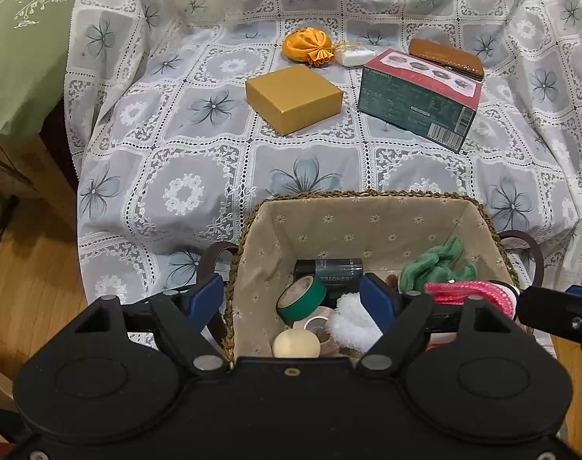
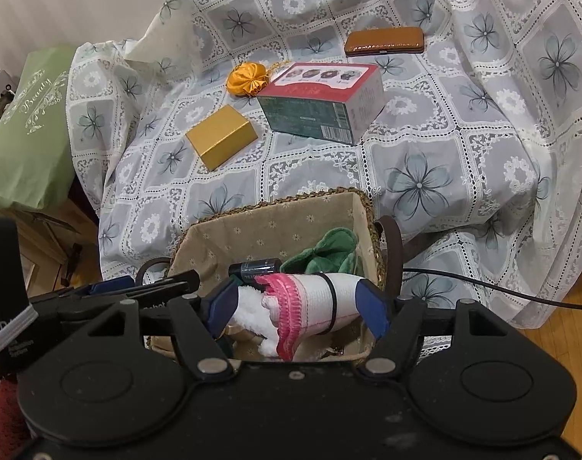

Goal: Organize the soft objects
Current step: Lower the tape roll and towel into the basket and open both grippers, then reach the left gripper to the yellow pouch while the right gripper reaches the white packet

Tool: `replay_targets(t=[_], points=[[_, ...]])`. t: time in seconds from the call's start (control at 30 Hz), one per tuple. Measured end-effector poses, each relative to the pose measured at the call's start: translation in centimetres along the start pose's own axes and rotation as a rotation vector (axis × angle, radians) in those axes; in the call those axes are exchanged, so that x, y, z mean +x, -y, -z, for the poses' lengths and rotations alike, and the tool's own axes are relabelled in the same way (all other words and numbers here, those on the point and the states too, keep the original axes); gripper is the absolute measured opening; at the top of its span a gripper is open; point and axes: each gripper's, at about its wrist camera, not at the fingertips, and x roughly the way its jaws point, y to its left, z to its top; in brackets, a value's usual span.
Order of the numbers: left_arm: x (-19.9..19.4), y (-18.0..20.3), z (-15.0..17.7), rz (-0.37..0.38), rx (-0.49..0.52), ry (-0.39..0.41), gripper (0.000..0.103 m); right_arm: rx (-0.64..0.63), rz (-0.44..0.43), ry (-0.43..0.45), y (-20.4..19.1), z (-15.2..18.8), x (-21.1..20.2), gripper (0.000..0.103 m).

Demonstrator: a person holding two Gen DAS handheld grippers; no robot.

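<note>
Basket point(image 1: 367, 195) lining is showing beneath my left tool point(image 1: 295, 299), whose jaws are standing wide, gripping nothing (tape rolls and a ball lying below). My right tool point(image 2: 296, 306) is bracketing the pink-and-white sock bundle point(image 2: 310, 303) over that basket; grip unclear.

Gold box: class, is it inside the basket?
No. The gold box lies on the lace cloth, beyond the basket rim.

two boxes point(image 1: 294, 99), one basket point(image 1: 367, 196), one pouch point(image 1: 308, 46)
</note>
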Motion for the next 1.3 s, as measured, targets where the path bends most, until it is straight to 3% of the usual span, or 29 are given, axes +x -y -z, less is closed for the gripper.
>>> replay_targets(t=[0.33,0.6,0.87,1.07,1.27,1.3], points=[[0.2,-0.1,-0.7,-0.030,0.025,0.008,0.074,-0.006,0.013,-0.028,-0.1,-0.9,1.0,0.071],[0.9,-1.0,-3.5,-0.041,0.030,0.024,0.080,-0.020,0.033,-0.027,-0.2,-3.5,1.8,0.073],[3.2,-1.9,-7.5,-0.019,0.044,0.027,0.080,-0.067,0.055,-0.020,-1.2,-8.0,3.9,0.078],[5.5,-2.9,-10.9,0.003,0.029,0.024,0.080,-0.143,0.065,0.035,-2.6,-12.4,5.4,0.083],[8.1,-3.6,-15.0,0.011,0.023,0.034,0.080,-0.197,0.075,0.120,-3.5,-17.8,7.5,0.103],[8.6,-3.6,-15.7,0.006,0.024,0.037,0.080,-0.205,0.077,0.137,-3.6,-18.6,7.9,0.103]])
